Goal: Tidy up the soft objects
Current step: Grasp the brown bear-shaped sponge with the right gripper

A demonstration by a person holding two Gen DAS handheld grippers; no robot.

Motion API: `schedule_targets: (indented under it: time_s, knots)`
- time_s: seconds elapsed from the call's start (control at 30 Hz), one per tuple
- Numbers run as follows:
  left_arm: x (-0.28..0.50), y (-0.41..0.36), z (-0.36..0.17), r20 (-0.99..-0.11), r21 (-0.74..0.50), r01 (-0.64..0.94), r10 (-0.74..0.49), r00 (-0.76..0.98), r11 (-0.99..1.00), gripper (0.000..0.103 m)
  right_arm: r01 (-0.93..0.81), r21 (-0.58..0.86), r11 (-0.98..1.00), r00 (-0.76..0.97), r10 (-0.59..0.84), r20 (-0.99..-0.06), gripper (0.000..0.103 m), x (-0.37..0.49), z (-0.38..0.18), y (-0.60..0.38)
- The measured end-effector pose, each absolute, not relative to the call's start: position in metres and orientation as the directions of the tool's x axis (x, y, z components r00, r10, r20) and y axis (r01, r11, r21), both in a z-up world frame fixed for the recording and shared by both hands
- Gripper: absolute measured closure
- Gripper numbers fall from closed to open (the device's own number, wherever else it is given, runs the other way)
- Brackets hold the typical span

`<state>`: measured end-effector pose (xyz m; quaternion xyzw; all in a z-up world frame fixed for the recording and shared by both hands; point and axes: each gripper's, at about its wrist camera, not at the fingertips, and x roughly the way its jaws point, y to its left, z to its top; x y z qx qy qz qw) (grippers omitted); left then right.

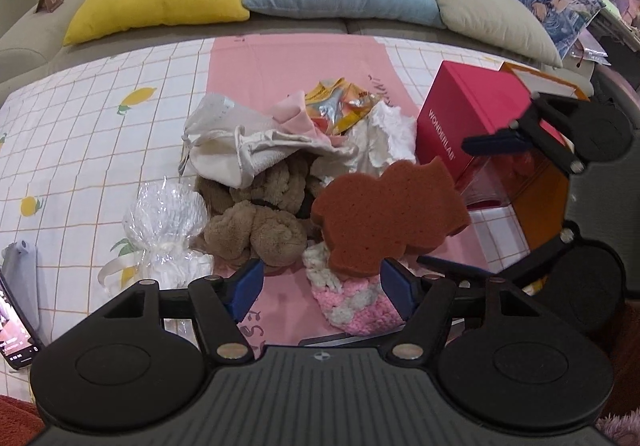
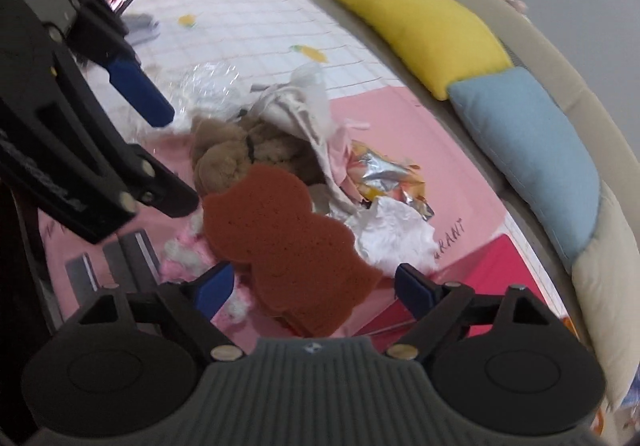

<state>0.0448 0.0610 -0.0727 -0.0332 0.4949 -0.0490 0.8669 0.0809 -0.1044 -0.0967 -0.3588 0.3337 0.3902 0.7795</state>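
Jaws are seen spread wide on both tools, and nothing is clamped in either. Between the blue pads of the right gripper [image 2: 310, 288] the near end of the brown sponge [image 2: 280, 242] is framed, though no pad is seen pressing on it; a gap is visible on each side. The sponge's long axis is laid roughly along the line the right gripper points, running away and to the left in the right wrist view, so its narrower width is what is presented across the jaws. From the left gripper [image 1: 320, 286] the same sponge [image 1: 384, 214] is found just ahead and slightly right of centre, its lower edge close to the right-hand pad, its length lying across that view.

The right hand is judged the nearer and better lined up for a grasp; only a short advance and a closing would seem to be needed.

Under the sponge a pink-and-white knitted piece [image 1: 352, 302] is partly covered. Behind it a brown plush toy [image 1: 256, 222], a cream cloth bag [image 1: 236, 150], crumpled white paper [image 1: 384, 138] and a foil wrapper [image 1: 340, 102] are heaped on the pink mat [image 1: 296, 62]. A magenta box [image 1: 468, 114] stands to the right.
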Motion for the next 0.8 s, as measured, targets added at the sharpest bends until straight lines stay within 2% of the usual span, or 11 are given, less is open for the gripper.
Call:
schedule_targets:
  time_s: [0.13, 0.2, 0.3, 0.4, 0.47, 0.6, 0.8]
  knots:
    - [0.047, 0.062, -0.079, -0.865, -0.109, 0.041, -0.115, 0.489, 0.993, 0.024, -0.875, -0.305, 0.376, 0.443, 0.364, -0.82, 0.015, 0.096, -0.109, -0.097]
    - [0.047, 0.063, -0.082, -0.869, -0.11, 0.035, -0.113, 0.482, 0.993, 0.024, -0.88, -0.325, 0.345, 0.442, 0.349, -0.826, 0.007, 0.099, -0.116, -0.092]
    - [0.048, 0.063, -0.085, -0.873, -0.108, 0.031, -0.109, 0.476, 0.994, 0.024, -0.889, -0.322, 0.327, 0.429, 0.346, -0.834, 0.008, 0.105, -0.125, -0.085]
    - [0.049, 0.064, -0.087, -0.872, -0.113, 0.035, -0.116, 0.476, 0.993, 0.024, -0.903, -0.257, 0.344, 0.379, 0.358, -0.853, 0.015, 0.109, -0.128, -0.083]
    - [0.05, 0.064, -0.087, -0.871, -0.12, 0.032, -0.121, 0.477, 0.992, 0.024, -0.898, -0.242, 0.367, 0.378, 0.366, -0.85, 0.023, 0.107, -0.128, -0.084]
    - [0.048, 0.065, -0.086, -0.868, -0.127, 0.026, -0.124, 0.481, 0.992, 0.024, -0.882, -0.202, 0.426, 0.373, 0.37, -0.851, 0.03, 0.101, -0.123, -0.088]
    - [0.038, 0.07, -0.081, -0.851, -0.162, 0.005, -0.142, 0.506, 0.987, 0.022, -0.795, -0.08, 0.601, 0.372, 0.38, -0.847, 0.032, 0.091, -0.101, -0.102]
